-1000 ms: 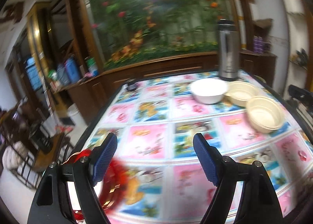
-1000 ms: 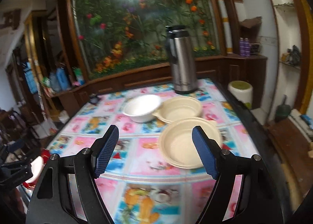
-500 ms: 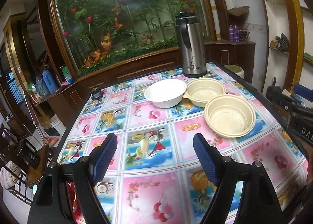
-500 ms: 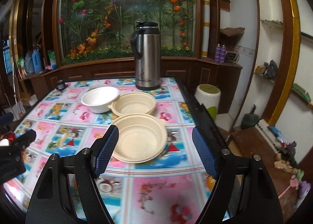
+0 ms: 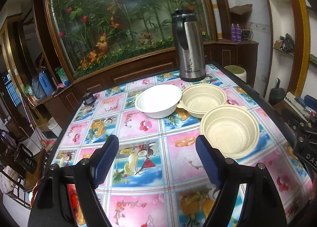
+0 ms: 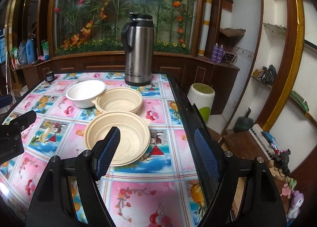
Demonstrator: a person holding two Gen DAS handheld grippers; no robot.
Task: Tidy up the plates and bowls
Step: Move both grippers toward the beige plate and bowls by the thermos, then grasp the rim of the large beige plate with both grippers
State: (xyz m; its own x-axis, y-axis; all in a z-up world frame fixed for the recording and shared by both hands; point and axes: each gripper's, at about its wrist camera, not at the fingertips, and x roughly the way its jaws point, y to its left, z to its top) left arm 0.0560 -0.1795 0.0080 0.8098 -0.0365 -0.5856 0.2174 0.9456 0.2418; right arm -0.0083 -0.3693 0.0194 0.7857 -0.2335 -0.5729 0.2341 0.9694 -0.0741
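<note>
worktop [image 5: 150, 159]: glossy printed plastic cover, smooth
white bowl [image 5: 158, 101]: matt, smooth, foam-like
cream bowls [image 5: 229, 130]: matt plastic, finely ribbed walls
flask [image 5: 188, 48]: brushed metal body, black plastic handle and lid
tongs [image 5: 157, 159]: black matt plastic arms, blue textured pads
cabinet [image 6: 178, 64]: dark polished wood

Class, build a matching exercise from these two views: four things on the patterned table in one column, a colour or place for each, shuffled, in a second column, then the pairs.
1. flask
2. white bowl
3. nearest cream bowl
4. small dark jar

A. at the table's far left edge
B. plain white
C. steel with a black handle
D. closest to the right tool

Pairs: 1-C, 2-B, 3-D, 4-A
</note>
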